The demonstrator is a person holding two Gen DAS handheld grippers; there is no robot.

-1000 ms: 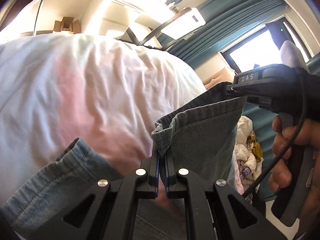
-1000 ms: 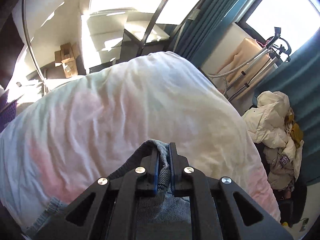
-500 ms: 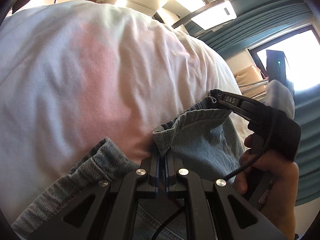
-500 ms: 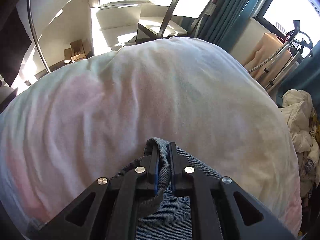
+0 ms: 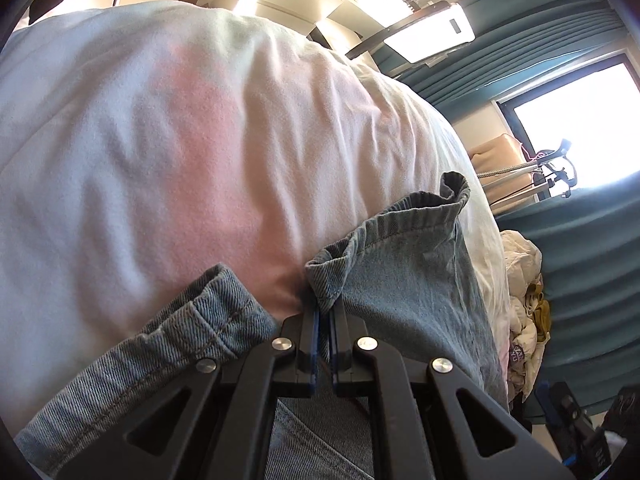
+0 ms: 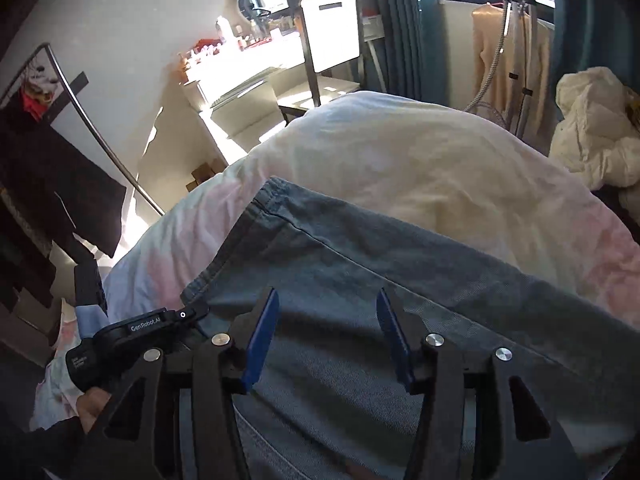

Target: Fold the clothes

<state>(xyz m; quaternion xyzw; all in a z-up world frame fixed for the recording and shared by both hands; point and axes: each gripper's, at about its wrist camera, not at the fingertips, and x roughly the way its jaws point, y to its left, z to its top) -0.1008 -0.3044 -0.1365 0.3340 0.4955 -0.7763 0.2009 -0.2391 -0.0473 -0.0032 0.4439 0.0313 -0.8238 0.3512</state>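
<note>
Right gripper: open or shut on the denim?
Open, jaws opening. The right gripper has its blue pads well apart, nothing pinched; the denim garment lies beyond them on the white bedding.

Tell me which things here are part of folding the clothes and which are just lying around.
Part of the job: denim garment; left gripper, shut on its hem; right gripper, jaws opening, nothing pinched; bed cover underneath.

Lying about: cream clothes pile; white chair; garment steamer; cardboard boxes.

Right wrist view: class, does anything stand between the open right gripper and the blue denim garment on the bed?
Nothing visible does. The right gripper, its jaws opening with nothing pinched, hangs directly over the blue denim garment, which lies spread on the white and pink bedsheet.
</note>
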